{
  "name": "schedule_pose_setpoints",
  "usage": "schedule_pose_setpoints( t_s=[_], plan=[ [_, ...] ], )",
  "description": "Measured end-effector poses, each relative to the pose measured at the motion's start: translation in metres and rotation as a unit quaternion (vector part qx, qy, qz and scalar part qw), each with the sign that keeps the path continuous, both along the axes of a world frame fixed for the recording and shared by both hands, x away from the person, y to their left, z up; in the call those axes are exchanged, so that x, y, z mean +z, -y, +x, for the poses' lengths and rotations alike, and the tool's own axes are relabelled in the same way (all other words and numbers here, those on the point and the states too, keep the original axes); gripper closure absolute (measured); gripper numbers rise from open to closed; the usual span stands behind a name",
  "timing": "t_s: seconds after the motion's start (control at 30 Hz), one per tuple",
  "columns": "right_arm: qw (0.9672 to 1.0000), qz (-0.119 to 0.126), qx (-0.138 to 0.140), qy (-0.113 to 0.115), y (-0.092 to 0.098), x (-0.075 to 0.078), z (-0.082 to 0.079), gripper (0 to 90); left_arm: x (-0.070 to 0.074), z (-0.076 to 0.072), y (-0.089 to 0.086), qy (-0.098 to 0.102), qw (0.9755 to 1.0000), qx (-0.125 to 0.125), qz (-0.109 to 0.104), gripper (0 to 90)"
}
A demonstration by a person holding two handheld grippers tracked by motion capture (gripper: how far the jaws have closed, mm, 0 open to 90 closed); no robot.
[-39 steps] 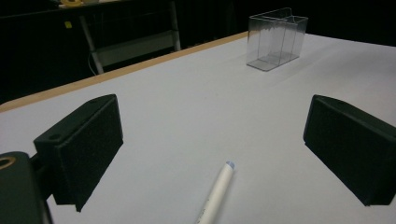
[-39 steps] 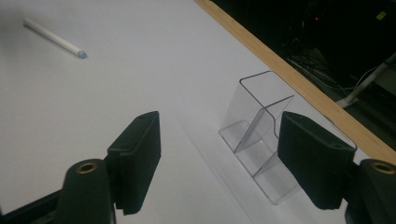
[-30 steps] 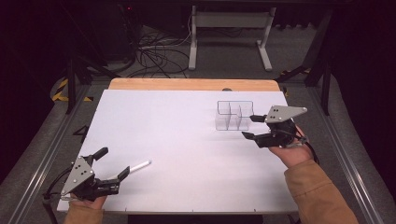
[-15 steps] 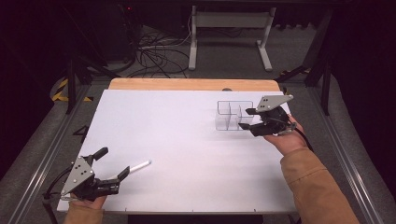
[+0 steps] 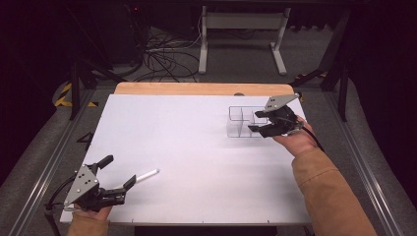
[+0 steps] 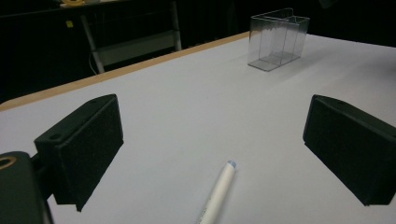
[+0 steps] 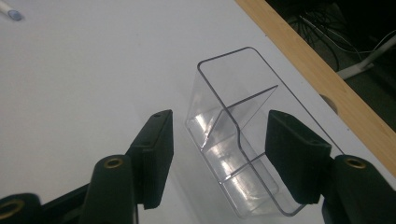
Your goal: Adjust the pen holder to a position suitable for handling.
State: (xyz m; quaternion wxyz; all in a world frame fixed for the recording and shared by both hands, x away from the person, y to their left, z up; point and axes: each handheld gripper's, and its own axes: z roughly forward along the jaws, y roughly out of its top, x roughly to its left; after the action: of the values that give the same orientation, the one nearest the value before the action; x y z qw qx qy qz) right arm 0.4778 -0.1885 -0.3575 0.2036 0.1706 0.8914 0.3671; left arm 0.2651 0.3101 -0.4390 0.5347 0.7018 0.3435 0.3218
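A clear bin (image 5: 242, 122) with dividers is standing near the table's (image 5: 196, 147) far right corner. The right gripper (image 5: 263, 129) is straddling its near end, jaws half spread and just closing, pads not yet touching the walls. A white pen (image 5: 146, 174) is lying near the front left corner, between the wide-spread jaws of the left gripper (image 5: 119, 179). The thin, slick walls could slip or tip if the pads are pinching off-centre.

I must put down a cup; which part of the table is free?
The wide white middle between the pen and the clear box is bare. Crowded spots: the near left corner by the left gripper, and the right gripper at the box.
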Motion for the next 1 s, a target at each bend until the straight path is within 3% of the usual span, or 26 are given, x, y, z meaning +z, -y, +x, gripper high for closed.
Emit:
schedule_pose_setpoints(
  t_s=[0.33, 0.67, 1.0],
  plan=[
    [0.9999, -0.009, -0.003, -0.005, -0.002, -0.007, 0.013, 44.5, 0.0, 0.0, -0.001, -0.002, 1.0, 0.0, 0.001, 5.7],
    [0.9981, -0.059, 0.005, -0.015, -0.013, -0.012, 0.03, 48.9, -0.001, 0.001, -0.001, -0.003, 1.0, 0.0, -0.001, 5.7],
    [0.9953, -0.089, 0.005, -0.038, -0.025, -0.026, 0.046, 56.4, -0.001, 0.001, -0.002, -0.004, 1.0, 0.0, 0.0, 5.8]
  ],
)
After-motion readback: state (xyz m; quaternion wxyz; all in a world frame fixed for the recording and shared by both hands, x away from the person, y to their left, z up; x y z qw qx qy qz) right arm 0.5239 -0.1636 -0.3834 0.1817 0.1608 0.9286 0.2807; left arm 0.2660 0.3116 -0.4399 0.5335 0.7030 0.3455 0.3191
